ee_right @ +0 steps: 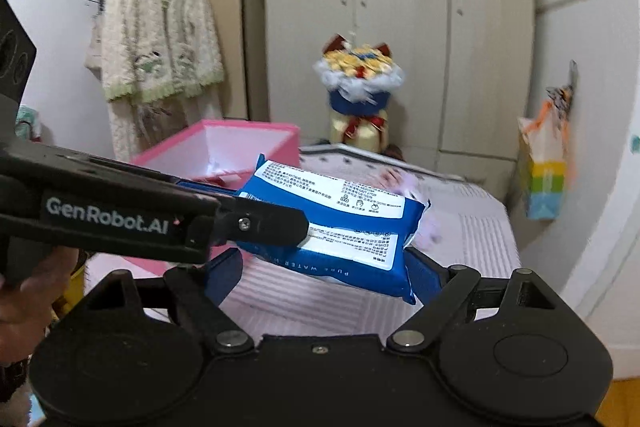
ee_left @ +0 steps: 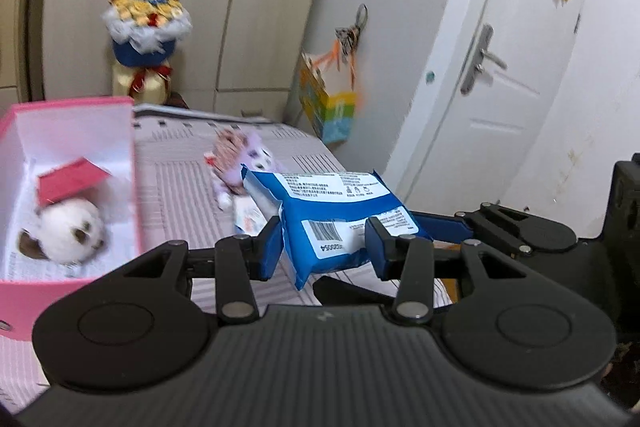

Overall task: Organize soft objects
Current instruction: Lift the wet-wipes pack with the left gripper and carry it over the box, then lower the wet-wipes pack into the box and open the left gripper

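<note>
Left gripper (ee_left: 324,247) clamped narrow on near end of blue wipes pack (ee_left: 340,215), pack held above striped bedcover (ee_left: 176,187). Right gripper (ee_right: 324,269) spread wide across same pack (ee_right: 340,223), pads at both sides; actual squeeze can't tell. Pink box (ee_left: 80,107) open at left, white plush dog (ee_left: 68,231) and red card (ee_left: 72,179) inside. Purple plush (ee_left: 240,163) lying on bed beyond pack. Bouquet (ee_left: 146,23) against wardrobe behind.
</note>
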Available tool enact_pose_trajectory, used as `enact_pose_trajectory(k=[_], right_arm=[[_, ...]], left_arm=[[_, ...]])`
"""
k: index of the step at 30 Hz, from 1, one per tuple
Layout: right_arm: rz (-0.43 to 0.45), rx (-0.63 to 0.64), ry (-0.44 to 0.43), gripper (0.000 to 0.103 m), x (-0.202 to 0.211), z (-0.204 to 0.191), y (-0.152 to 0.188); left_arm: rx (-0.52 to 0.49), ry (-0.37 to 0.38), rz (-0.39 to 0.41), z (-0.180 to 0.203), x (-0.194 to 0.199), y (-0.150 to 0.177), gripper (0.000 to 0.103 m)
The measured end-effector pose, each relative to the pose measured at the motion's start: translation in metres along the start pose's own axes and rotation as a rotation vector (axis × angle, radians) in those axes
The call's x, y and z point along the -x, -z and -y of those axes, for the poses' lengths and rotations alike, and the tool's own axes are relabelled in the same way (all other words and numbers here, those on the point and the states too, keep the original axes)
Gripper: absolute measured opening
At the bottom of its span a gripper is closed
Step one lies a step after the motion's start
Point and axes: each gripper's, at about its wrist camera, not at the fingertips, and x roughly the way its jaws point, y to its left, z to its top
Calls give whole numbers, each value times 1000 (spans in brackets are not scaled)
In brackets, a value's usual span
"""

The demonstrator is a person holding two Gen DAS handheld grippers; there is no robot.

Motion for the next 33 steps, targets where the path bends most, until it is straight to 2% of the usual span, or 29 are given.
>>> enact_pose_trajectory(k=[4, 8, 15, 18, 22, 28, 33], right_arm=[[16, -19, -76, 90, -10, -13, -17], [14, -9, -158, 90, -27, -30, -31], [15, 43, -234, 90, -70, -62, -50], [27, 49, -265, 90, -94, -70, -56], [13, 55, -315, 90, -123, -79, -62], [-26, 35, -393, 90, -166, -79, -71], [-63, 48, -404, 90, -193, -81, -73]], left_arm=[[-20, -49, 47, -15, 21, -8, 42], [-42, -138, 90, -29, 38, -13, 42], [25, -233, 120, -73, 48, -20, 42], [63, -263, 111, -96, 46, -21, 42], [58, -300, 83, -121, 39, -25, 45], [77, -323, 54, -155, 22, -34, 45], [110, -321, 24, -179, 7, -33, 45]])
